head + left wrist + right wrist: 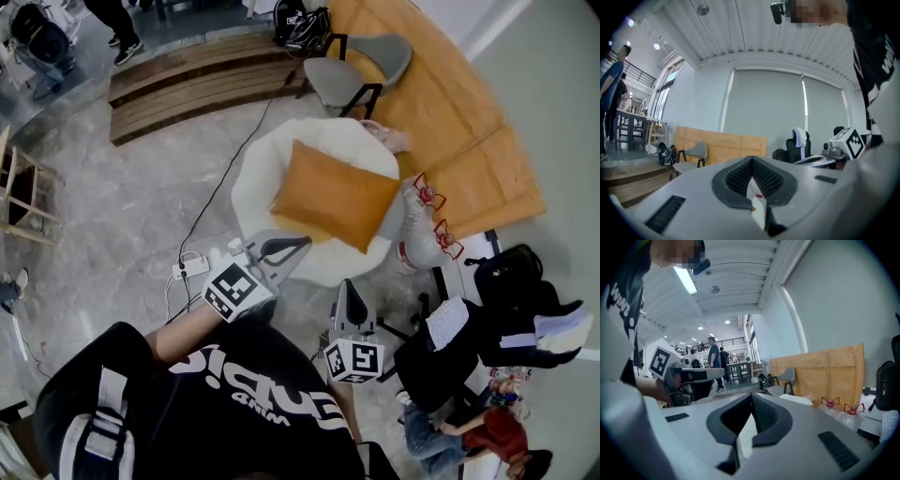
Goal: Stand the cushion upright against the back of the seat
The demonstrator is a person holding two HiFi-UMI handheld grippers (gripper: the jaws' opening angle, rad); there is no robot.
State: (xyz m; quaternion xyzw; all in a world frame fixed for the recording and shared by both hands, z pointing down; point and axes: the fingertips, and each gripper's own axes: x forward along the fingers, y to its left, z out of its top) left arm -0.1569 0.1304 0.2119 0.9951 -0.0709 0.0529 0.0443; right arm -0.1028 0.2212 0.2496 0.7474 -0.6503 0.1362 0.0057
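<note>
Orange cushion (333,195) is lying flat across the white seat (258,173) mid frame, not stood up, its right corner out at the seat's right rim. Both tongs sit just short of the seat's lower edge, left gripper (300,243) and right gripper (349,287), each pinched fully together with nothing in them. Open floor (141,187) is to the left apart from a cable (211,202) and power strip (190,268), water jugs (422,234) crowd the right, and the white print on the black shirt (253,394) is upside down, so I can't read it.
</note>
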